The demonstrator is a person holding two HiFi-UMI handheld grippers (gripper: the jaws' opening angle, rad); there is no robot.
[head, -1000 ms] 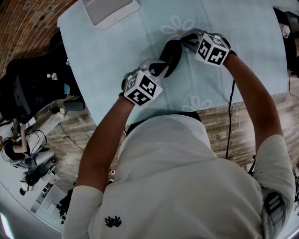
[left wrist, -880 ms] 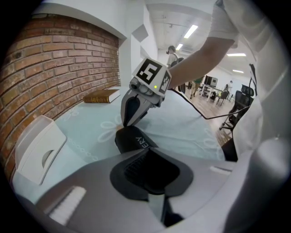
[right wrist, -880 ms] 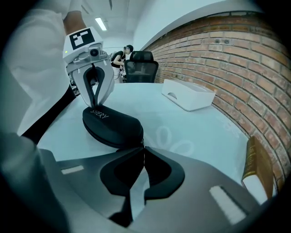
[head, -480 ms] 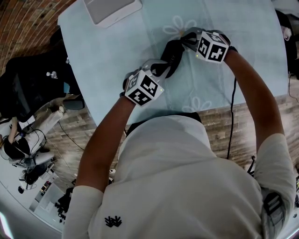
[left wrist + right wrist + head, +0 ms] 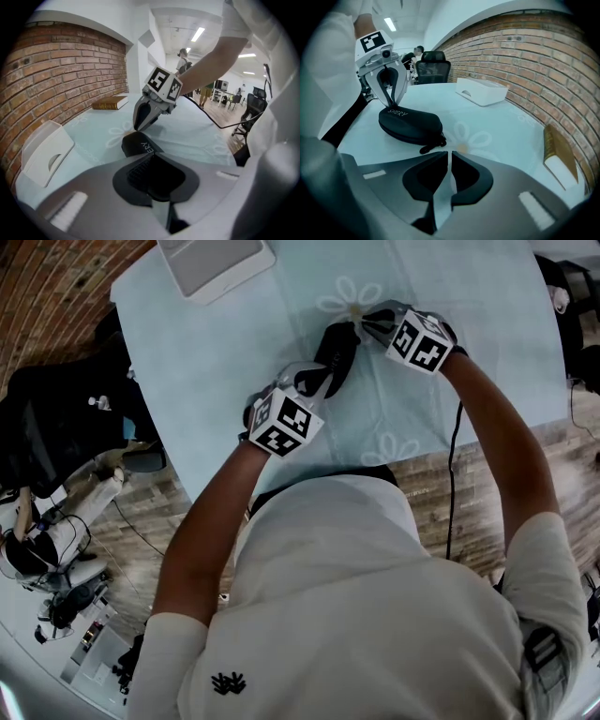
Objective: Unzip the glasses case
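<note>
A black zipped glasses case (image 5: 336,351) lies on the pale blue flowered tablecloth (image 5: 216,343). My left gripper (image 5: 317,382) is shut on the case's near end; in the right gripper view its fingers (image 5: 392,102) straddle that end of the case (image 5: 410,124). The right gripper (image 5: 367,320) sits at the far end with its jaws shut and nothing seen between them. The zipper pull (image 5: 427,148) lies on the cloth just left of its tips (image 5: 448,153). In the left gripper view, the case (image 5: 138,143) runs out toward the right gripper (image 5: 139,125).
A white plastic tray (image 5: 211,261) stands at the table's far left corner. A book (image 5: 560,152) lies by the brick wall. Office chairs (image 5: 432,65) and people stand beyond the table. The table's front edge is close to the person's body.
Hardly anything differs. Both grippers stay at the two ends of the case, and the view has shifted slightly.
</note>
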